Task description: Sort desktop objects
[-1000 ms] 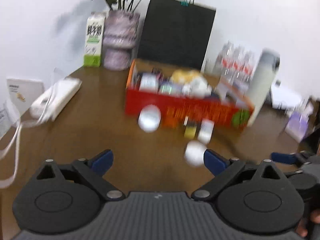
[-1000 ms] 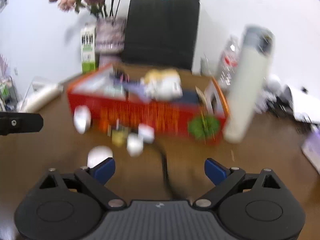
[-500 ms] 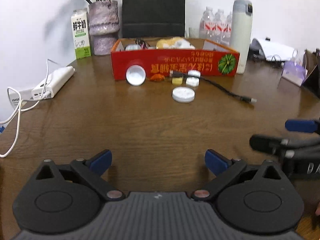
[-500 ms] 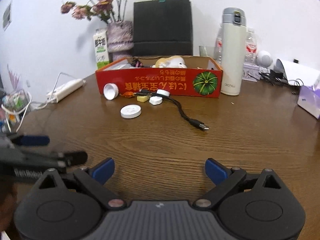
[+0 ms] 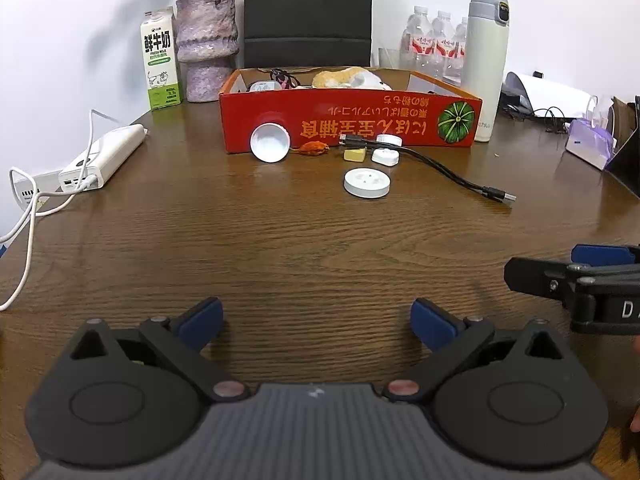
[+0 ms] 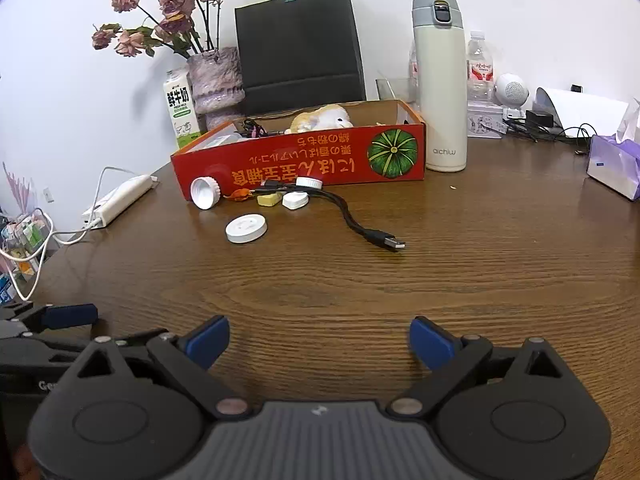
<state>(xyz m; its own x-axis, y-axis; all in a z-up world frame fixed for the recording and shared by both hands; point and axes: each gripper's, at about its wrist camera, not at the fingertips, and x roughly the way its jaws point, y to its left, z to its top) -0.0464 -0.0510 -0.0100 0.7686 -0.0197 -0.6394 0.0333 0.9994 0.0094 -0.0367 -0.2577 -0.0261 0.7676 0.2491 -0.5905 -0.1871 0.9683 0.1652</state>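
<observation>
Desk [image 5: 280, 248] of dark wood carries all the things. Both grippers hover low over its near edge, well apart from the objects. The left gripper [image 5: 316, 318] has its jaws wide open with nothing between them, and the right gripper [image 6: 319, 339] has its jaws open and empty in the same way.

In the left wrist view, the red box [image 5: 352, 124] stands at 12 o'clock from the left gripper, at the far side of the desk. The small things lie just in front of its wall. A white cap [image 5: 269, 143] leans tilted against the box at about 11 o'clock. Next to it toward the right lie an orange piece [image 5: 313, 148], a yellow block [image 5: 355, 155] and a small white piece [image 5: 385, 157]. A white round disc [image 5: 367, 183] lies flat a little nearer, at about 12 o'clock. A black USB cable [image 5: 440, 168] runs from the box front toward 1 o'clock, with its plug free on the wood.

A white flask [image 5: 484, 64] stands upright just beside the right end of the box. A milk carton [image 5: 159, 60] and a vase [image 5: 206, 46] stand at 11 o'clock, behind the box. A white power strip [image 5: 102, 158] lies at 10 o'clock.
</observation>
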